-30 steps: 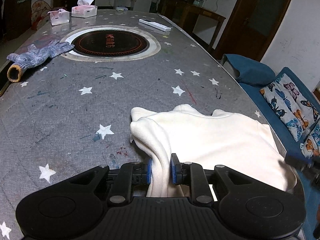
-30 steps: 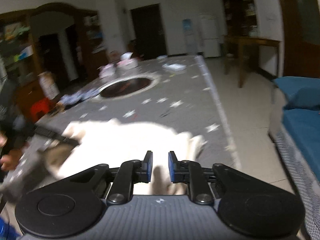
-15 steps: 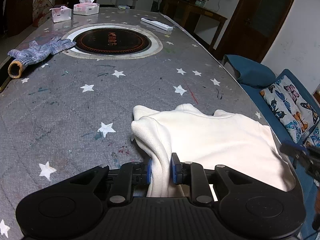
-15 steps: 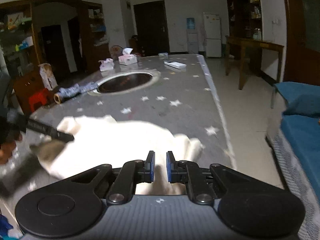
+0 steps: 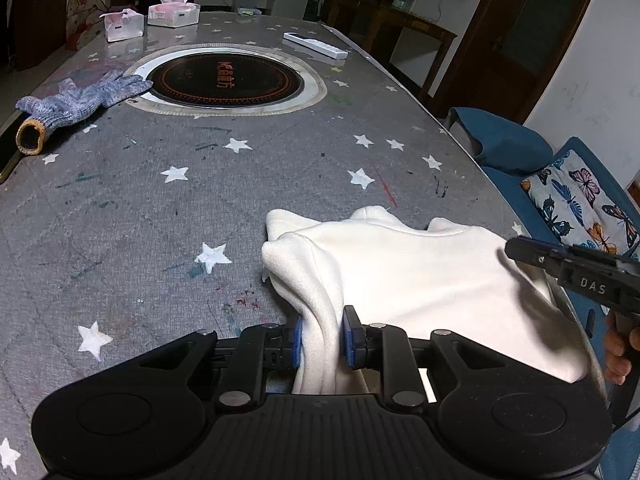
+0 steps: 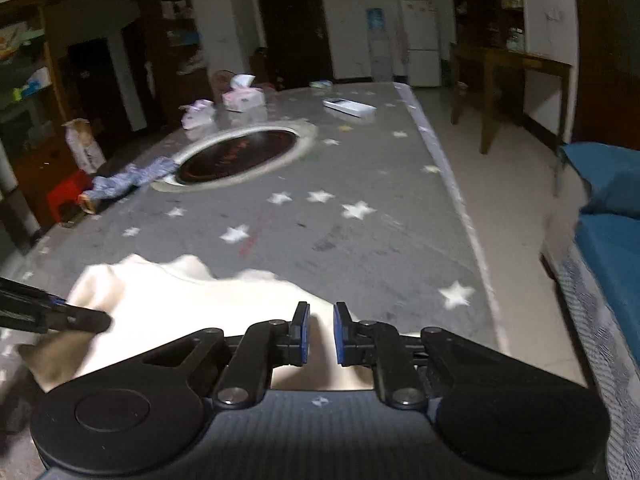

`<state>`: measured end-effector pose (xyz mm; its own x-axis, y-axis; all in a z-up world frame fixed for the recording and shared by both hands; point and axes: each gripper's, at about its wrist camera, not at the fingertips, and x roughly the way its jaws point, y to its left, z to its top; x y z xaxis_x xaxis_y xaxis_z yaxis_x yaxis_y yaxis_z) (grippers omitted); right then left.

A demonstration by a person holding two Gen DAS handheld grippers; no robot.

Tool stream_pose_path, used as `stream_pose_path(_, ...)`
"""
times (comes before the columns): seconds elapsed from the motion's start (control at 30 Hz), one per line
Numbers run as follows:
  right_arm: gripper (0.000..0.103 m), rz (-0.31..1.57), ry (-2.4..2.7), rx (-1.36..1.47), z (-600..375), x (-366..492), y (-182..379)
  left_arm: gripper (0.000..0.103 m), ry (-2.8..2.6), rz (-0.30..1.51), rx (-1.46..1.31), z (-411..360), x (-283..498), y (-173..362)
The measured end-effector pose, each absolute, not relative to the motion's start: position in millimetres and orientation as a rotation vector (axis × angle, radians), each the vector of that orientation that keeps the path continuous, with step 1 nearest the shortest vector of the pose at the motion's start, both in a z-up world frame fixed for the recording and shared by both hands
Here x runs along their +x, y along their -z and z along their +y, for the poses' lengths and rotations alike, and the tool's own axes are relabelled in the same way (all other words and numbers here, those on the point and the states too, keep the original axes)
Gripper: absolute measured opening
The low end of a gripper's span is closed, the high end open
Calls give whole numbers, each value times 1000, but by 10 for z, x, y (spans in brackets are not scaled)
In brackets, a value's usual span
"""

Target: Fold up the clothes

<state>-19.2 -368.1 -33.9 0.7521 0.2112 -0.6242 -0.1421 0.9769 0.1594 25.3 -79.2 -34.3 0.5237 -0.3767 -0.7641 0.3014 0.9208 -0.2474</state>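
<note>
Pinching the white garment (image 5: 420,272) — left tongs (image 5: 322,336) clamp its bunched edge.

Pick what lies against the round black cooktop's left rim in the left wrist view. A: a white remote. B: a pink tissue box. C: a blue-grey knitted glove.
C: the blue-grey knitted glove has its fingertips at the round black cooktop's left rim.

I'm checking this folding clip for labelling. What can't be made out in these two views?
- Left wrist view: the white garment's near edge, hidden behind the left gripper.
- Right wrist view: whether the right gripper pinches cloth; motion blur.
- Left wrist view: the person's hand, cut off by the right edge.
- Both views: the lettering on the round hob, too small.
</note>
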Motion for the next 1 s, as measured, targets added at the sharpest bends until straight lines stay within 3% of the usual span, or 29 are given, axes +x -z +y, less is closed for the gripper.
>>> stream_pose_path(0.43, 19, 714, -315, 30, -3142, -39, 384, 25, 410, 941, -100, -781, 264, 344)
stream_pose_path(1.0, 22, 650, -550, -167, -2525, -901, 257, 27, 414, 953, -140, -729, 279, 347)
